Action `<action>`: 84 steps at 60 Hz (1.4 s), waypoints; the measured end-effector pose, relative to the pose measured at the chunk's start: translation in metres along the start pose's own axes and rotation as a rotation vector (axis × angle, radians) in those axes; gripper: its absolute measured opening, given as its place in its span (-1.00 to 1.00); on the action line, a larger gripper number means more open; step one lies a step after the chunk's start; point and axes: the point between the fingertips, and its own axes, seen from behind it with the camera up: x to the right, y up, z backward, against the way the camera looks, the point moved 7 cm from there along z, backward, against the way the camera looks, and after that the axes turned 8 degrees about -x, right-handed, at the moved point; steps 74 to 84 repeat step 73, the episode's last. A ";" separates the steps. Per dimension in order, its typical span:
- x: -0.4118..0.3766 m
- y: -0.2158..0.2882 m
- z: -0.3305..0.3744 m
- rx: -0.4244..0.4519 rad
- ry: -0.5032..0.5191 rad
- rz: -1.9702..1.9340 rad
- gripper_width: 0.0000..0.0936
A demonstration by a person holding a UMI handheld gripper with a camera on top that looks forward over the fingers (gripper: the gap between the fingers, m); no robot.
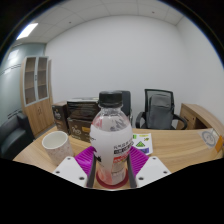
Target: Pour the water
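Observation:
A clear plastic water bottle (111, 135) with a black cap and a white and red label stands upright between my fingers. My gripper (111, 172) is shut on the bottle, with the purple pads (86, 157) pressed against both of its sides. The bottle's base is hidden, so I cannot tell if it rests on the wooden table (180, 150). A white mug (57, 147) stands on the table to the left of the bottle, beyond my left finger.
A green and white packet (141, 141) lies on the table just behind the bottle to the right. Black office chairs (158, 108) and a dark box (80, 112) stand behind the table. A wooden cabinet (37, 92) is at the far left.

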 end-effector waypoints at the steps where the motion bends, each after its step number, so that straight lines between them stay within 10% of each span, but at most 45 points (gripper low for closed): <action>1: 0.000 0.000 0.000 -0.007 0.000 -0.001 0.07; 7: -0.004 -0.004 0.008 -0.076 0.009 -0.029 0.87; 49: -0.116 -0.001 0.305 -0.227 -0.283 -0.065 0.82; 84: -0.142 0.007 0.349 -0.194 -0.344 -0.062 0.82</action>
